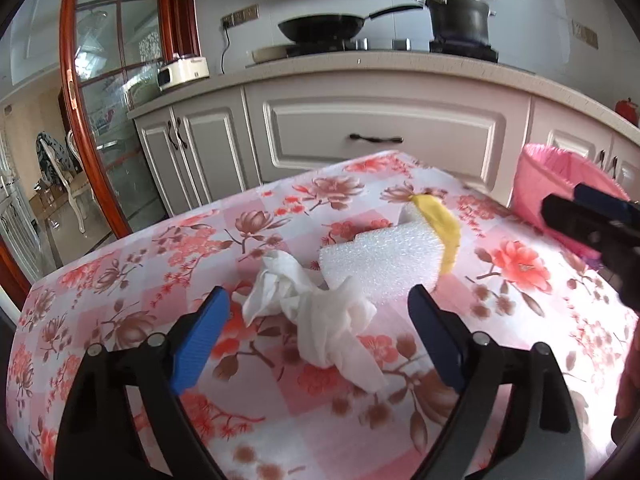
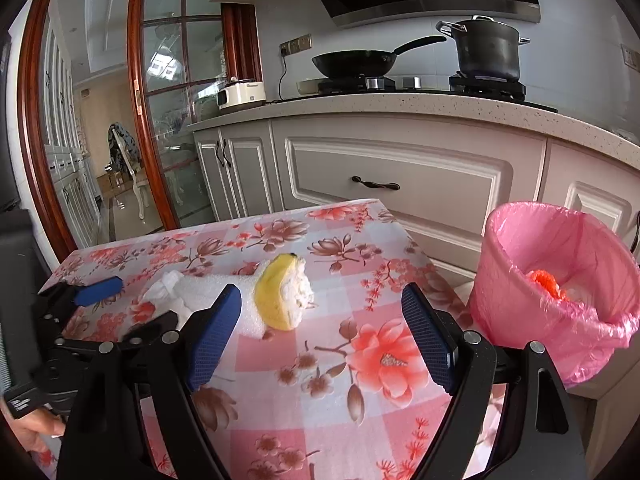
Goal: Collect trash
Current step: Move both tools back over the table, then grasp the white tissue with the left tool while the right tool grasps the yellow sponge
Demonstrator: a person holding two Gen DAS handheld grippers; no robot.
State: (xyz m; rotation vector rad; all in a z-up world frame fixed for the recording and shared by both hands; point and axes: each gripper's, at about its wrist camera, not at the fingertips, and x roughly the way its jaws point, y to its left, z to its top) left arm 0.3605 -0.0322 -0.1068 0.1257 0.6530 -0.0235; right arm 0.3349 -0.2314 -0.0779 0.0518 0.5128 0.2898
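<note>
A crumpled white tissue (image 1: 320, 320) lies on the floral tablecloth (image 1: 120, 280), between the spread fingers of my left gripper (image 1: 318, 300). The blue pads stand apart from the paper, so this gripper is open. Just beyond the tissue lies a white foam block (image 1: 380, 256) with a yellow fruit piece (image 1: 446, 228) against it. In the right wrist view my right gripper (image 2: 322, 292) is open over the cloth, with the yellow fruit piece (image 2: 280, 292) and foam block (image 2: 208, 288) ahead of its left finger. The pink-lined bin (image 2: 560, 280) stands to the right of the table.
An orange scrap (image 2: 544, 282) lies inside the bin. Behind the table runs a kitchen counter (image 2: 400, 104) with grey cabinets, a wok (image 2: 352, 62) and a pot (image 2: 488, 48). A wood-framed glass door (image 2: 176, 120) is at the left. A hand (image 2: 28, 428) shows at the lower left.
</note>
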